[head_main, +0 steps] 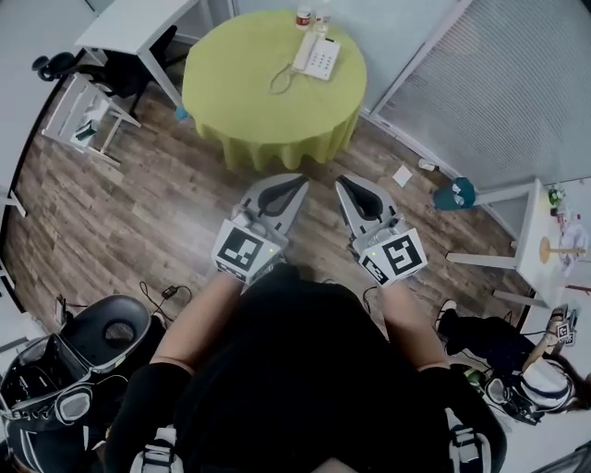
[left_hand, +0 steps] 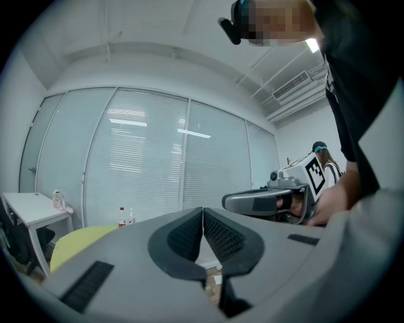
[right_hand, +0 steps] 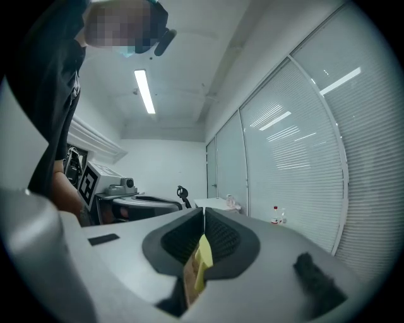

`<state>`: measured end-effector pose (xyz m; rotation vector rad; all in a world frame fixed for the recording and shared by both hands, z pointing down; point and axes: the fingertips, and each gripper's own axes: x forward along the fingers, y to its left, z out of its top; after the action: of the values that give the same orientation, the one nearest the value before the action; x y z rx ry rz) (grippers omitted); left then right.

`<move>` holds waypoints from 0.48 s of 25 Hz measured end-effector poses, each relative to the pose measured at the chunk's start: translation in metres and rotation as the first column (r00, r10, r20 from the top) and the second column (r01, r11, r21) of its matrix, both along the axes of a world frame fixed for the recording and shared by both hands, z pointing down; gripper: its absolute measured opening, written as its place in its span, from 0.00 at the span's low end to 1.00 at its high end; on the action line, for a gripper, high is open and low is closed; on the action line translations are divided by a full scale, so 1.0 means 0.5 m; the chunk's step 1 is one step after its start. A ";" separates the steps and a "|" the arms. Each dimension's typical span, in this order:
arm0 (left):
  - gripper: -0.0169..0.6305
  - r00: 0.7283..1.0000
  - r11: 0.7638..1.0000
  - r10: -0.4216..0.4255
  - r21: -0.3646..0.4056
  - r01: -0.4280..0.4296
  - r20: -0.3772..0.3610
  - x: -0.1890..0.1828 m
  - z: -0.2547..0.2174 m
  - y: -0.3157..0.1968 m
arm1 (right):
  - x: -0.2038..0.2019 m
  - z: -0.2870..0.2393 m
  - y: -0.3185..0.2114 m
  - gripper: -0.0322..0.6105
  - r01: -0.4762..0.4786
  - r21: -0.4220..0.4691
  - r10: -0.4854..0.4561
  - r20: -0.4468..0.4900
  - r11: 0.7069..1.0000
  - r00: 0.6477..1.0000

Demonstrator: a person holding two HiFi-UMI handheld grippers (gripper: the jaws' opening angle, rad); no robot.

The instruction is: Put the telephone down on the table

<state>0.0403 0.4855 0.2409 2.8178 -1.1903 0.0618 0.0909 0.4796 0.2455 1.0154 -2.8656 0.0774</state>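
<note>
In the head view a white telephone rests on the far side of a round table with a yellow-green cloth. Its handset lies on the cradle and the coiled cord trails toward me. Both grippers hang over the wooden floor, short of the table's near edge. My left gripper is shut with nothing in it, its pads meeting at the tip. My right gripper is shut and empty too; the yellow cloth shows through the slot behind its pads.
Two bottles stand behind the telephone. A white desk, office chair and rack are at the far left. A black chair is near left, a white table and a seated person at right.
</note>
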 end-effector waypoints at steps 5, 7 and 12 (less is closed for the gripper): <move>0.05 1.000 1.000 0.029 0.002 -0.029 -0.006 -0.038 0.004 -0.016 | -0.036 0.000 -0.011 0.08 -0.029 0.006 0.029 -0.009 1.000 1.000; 0.05 0.999 0.999 0.036 -0.001 -0.036 -0.005 -0.050 0.003 -0.023 | -0.047 0.000 -0.015 0.08 -0.033 0.001 0.033 -0.009 0.999 0.999; 0.05 0.999 0.999 0.040 -0.007 -0.041 -0.009 -0.065 0.007 -0.050 | -0.053 0.007 -0.041 0.08 -0.048 -0.006 0.048 -0.012 0.999 0.999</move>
<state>0.0080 0.4603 0.2446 2.8331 -1.1291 0.0568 0.0642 0.4589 0.2489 1.0802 -2.8287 0.0833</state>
